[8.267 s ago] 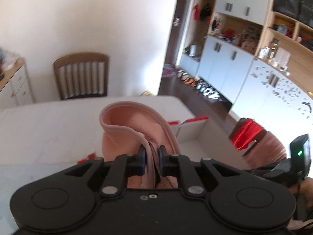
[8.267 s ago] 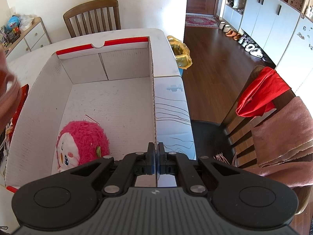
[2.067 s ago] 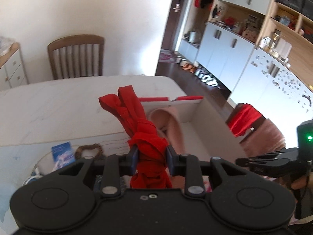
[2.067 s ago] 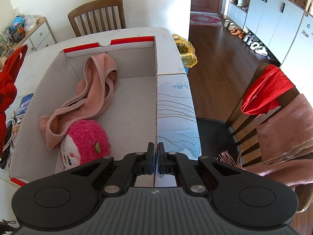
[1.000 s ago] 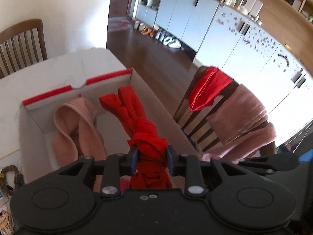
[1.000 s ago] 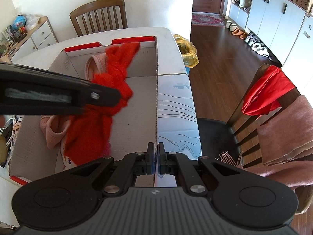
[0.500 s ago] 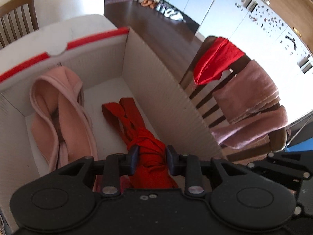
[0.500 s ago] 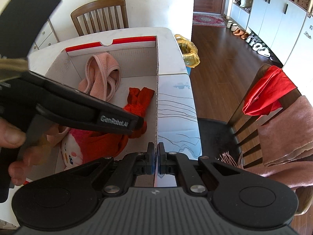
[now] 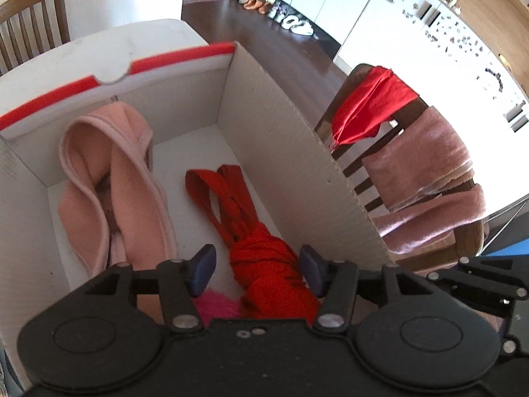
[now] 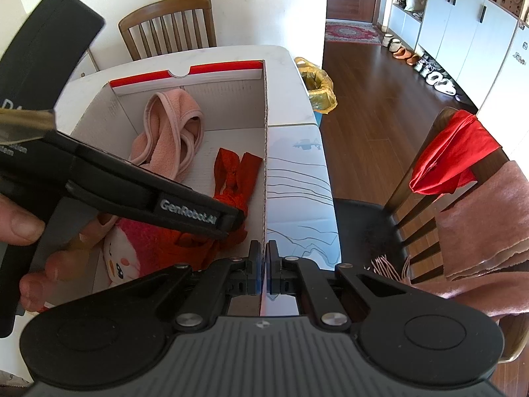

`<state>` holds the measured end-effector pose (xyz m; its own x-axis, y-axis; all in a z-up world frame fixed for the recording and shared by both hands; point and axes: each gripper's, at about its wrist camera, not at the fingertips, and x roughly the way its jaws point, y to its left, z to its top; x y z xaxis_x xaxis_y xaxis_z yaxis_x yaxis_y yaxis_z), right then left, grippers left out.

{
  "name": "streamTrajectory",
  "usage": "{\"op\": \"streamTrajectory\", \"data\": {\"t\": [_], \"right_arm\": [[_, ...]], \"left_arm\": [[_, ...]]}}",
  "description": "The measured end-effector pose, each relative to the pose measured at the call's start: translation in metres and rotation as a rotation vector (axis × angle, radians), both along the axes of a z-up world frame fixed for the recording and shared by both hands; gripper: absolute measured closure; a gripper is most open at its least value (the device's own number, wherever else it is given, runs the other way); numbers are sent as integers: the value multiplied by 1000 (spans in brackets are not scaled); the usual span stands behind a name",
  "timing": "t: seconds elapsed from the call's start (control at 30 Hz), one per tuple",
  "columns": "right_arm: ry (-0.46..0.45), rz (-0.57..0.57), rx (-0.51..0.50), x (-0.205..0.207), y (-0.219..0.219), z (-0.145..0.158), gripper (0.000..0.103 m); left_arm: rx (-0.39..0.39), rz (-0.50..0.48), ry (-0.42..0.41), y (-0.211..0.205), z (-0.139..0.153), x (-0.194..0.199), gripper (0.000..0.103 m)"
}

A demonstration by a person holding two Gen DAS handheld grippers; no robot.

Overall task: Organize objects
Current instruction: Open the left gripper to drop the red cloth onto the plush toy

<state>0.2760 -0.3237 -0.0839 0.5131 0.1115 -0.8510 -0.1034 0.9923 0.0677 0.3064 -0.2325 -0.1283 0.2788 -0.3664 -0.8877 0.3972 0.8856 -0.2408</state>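
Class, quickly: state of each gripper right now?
Left gripper: fingers opening, apart from the knotted red cloth bundle between them.
Right gripper: shut on the white cardboard box's wall.

Sunlit dark wood floor (image 10: 380, 106), white cabinets (image 10: 463, 23), wooden chair (image 10: 168, 23).

White table top (image 10: 291, 66) carries an open white cardboard box (image 10: 264, 139) with a red strip along its far rim. The box sits on the table's near part, its right wall running along a pale mat printed with thin dark lines (image 10: 297, 182) that covers the table's near right corner. Beyond the box, bare table surface (image 9: 99, 49) reaches the far edge, where a wooden chair (image 10: 168, 23) stands against it. On the box floor: pink towel (image 9: 109, 178) at far left, red knotted cloth (image 9: 241, 218) beside the right wall, pink plush toy (image 10: 129, 251) at the near end
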Motion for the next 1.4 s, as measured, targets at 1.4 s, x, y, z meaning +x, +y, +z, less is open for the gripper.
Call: {"op": "streamTrajectory", "data": {"t": [1.4], "right_arm": [[22, -8, -24, 2, 4, -1, 101]], "left_arm": [[31, 322, -331, 148, 93, -96, 9]]}}
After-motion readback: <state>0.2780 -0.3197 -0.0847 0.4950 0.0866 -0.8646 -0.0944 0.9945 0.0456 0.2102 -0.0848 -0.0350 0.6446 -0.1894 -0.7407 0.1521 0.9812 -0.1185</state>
